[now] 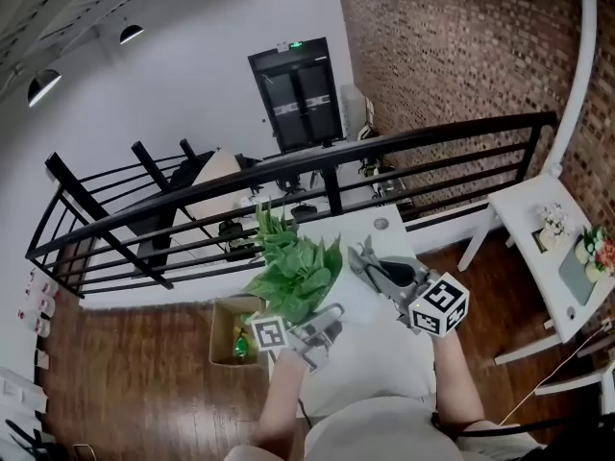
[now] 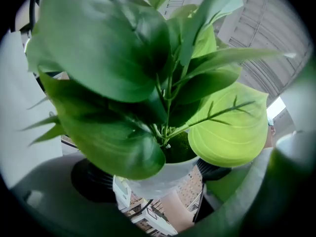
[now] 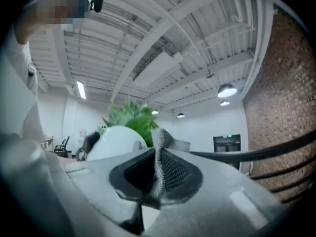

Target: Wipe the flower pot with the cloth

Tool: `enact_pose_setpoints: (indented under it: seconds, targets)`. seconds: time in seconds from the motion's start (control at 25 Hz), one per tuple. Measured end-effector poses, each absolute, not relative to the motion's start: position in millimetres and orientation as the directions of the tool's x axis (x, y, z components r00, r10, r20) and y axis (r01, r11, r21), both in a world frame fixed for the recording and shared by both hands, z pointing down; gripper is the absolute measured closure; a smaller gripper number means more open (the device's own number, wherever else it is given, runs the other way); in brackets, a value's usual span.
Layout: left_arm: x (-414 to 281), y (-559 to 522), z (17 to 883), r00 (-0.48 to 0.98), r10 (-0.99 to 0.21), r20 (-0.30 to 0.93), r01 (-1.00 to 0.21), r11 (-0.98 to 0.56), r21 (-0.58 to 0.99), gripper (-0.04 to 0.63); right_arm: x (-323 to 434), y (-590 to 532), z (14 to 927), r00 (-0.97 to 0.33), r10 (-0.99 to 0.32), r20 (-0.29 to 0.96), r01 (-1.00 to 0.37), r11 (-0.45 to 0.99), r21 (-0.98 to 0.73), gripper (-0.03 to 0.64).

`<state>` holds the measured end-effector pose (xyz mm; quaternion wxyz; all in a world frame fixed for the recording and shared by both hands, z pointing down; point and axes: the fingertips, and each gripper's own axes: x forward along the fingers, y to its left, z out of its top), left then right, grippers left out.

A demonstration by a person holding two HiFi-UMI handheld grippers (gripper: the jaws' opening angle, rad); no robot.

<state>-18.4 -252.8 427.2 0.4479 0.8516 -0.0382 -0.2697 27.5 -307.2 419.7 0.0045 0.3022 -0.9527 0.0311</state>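
The flower pot is white and holds a plant with broad green leaves. My left gripper is shut on the pot, one jaw on each side, and holds it up close to the camera. In the head view the leaves rise above the left gripper. My right gripper is shut on a grey mesh cloth, folded and bunched between the jaws. Just past the cloth, the right gripper view shows the white pot, apart from it. In the head view the right gripper points at the plant.
A white table lies below both grippers. A cardboard box stands on the wooden floor to its left. A black railing runs across behind. At the right is a white side table with flowers, beside a brick wall.
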Motion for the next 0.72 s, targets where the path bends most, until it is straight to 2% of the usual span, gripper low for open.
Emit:
enact_pose_setpoints:
  seconds: [0.08,0.2,0.28,0.4,0.56,0.72]
  targets:
    - [-18.5,-254.2,425.8,0.858,-0.311,-0.410,0.152,-0.607,0.780,0.071,24.0,-289.8,381.1,-0.845,-0.534,-0.035,-0.535,0.844,0.024,0.603]
    - [-18.4,-250.5,425.0,0.877,-0.299,-0.377,0.122,-0.619,0.776,0.071,-6.9,-263.6,357.3,-0.879,-0.476,-0.024,-0.474,0.866,0.160,0.603]
    - [-20.5,-247.0,422.6,0.880,-0.291,-0.376,0.127,-0.619,0.775,0.071,-23.8,-249.7,352.8,-0.896,-0.443,-0.024,-0.439,0.877,0.194,0.603]
    - [-24.9,-245.0,421.7,0.878,-0.289,-0.382,0.136,-0.614,0.778,0.071,-28.8,-240.7,353.4,-0.922,-0.387,-0.023,-0.385,0.905,0.183,0.603]
    - [-29.4,-242.6,425.4,0.876,-0.287,-0.388,0.145,-0.611,0.778,0.071,-41.4,-212.3,358.7,-0.961,-0.273,0.043,-0.257,0.940,0.225,0.603]
    - [-21.6,-243.0,426.4,0.876,-0.282,-0.391,0.146,-0.618,0.773,0.071,-19.7,-244.0,367.1,-0.939,-0.344,-0.023,-0.345,0.933,0.099,0.603]
